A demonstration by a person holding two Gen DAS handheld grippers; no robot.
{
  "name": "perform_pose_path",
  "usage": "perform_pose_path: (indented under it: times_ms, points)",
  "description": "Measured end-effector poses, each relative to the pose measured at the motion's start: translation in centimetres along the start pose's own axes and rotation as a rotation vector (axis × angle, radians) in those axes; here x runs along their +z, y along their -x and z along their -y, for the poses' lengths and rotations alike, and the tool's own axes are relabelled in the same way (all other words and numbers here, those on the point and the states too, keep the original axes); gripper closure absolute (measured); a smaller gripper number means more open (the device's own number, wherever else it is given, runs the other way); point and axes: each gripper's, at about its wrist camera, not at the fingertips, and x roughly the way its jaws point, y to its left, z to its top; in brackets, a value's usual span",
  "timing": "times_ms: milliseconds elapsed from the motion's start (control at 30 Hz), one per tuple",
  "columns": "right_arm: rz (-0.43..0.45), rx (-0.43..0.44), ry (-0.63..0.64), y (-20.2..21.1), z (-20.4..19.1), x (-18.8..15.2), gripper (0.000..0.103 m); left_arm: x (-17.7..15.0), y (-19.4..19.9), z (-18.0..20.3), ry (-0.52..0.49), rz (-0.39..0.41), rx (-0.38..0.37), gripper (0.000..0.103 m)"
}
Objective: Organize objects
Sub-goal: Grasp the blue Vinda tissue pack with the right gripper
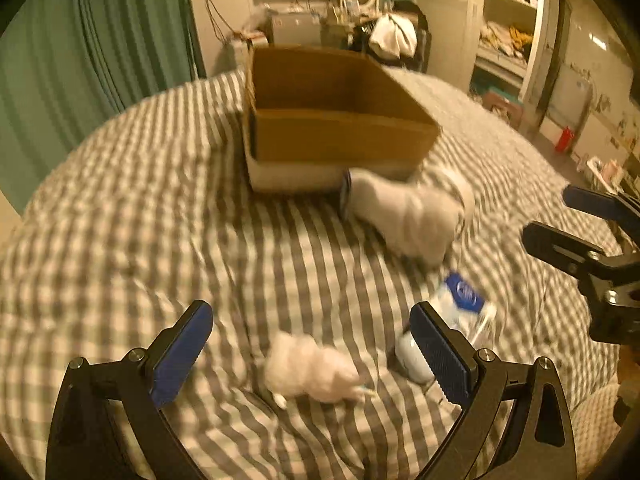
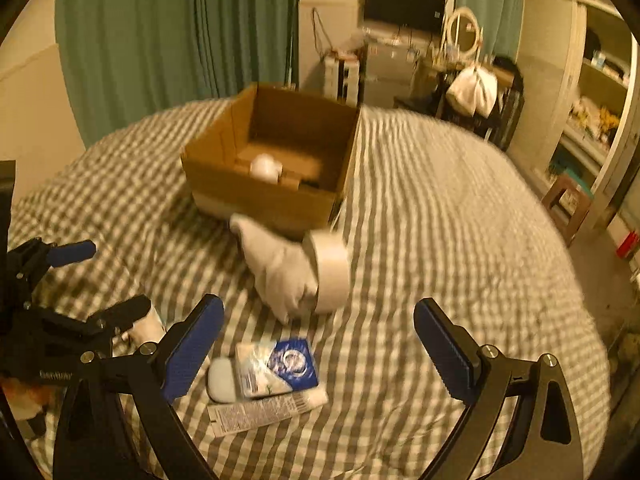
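An open cardboard box (image 1: 340, 120) (image 2: 276, 168) stands on the striped bed, with a white round object (image 2: 266, 166) inside. A white sock (image 1: 404, 216) (image 2: 280, 272) and a roll of tape (image 2: 330, 270) lie just in front of it. My left gripper (image 1: 312, 344) is open, low over a small pink fluffy item (image 1: 312, 368). A blue-and-white packet (image 1: 460, 300) (image 2: 280, 364), a white case (image 2: 222, 380) and a flat tube (image 2: 264, 410) lie together. My right gripper (image 2: 320, 340) is open, above the packet.
The bed has a grey-and-white striped cover (image 1: 160, 240) (image 2: 440, 220). Green curtains (image 1: 80, 60) hang at the left. A cluttered desk with a mirror (image 2: 460, 36) and shelves (image 1: 508, 32) stand beyond the bed.
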Motion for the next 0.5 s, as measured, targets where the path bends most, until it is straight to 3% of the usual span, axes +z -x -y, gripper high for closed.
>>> perform_pose_path:
  times_ms: [333, 500]
  points:
    - [-0.117, 0.133, -0.011, -5.5, 0.0, -2.9, 0.007, -2.1, -2.1, -0.4, 0.009, -0.106, -0.06, 0.002]
    - [-0.175, 0.191, -0.027, -7.7, 0.1, -3.9, 0.007, -2.3, -2.7, -0.4, -0.002, -0.148, -0.056, 0.002]
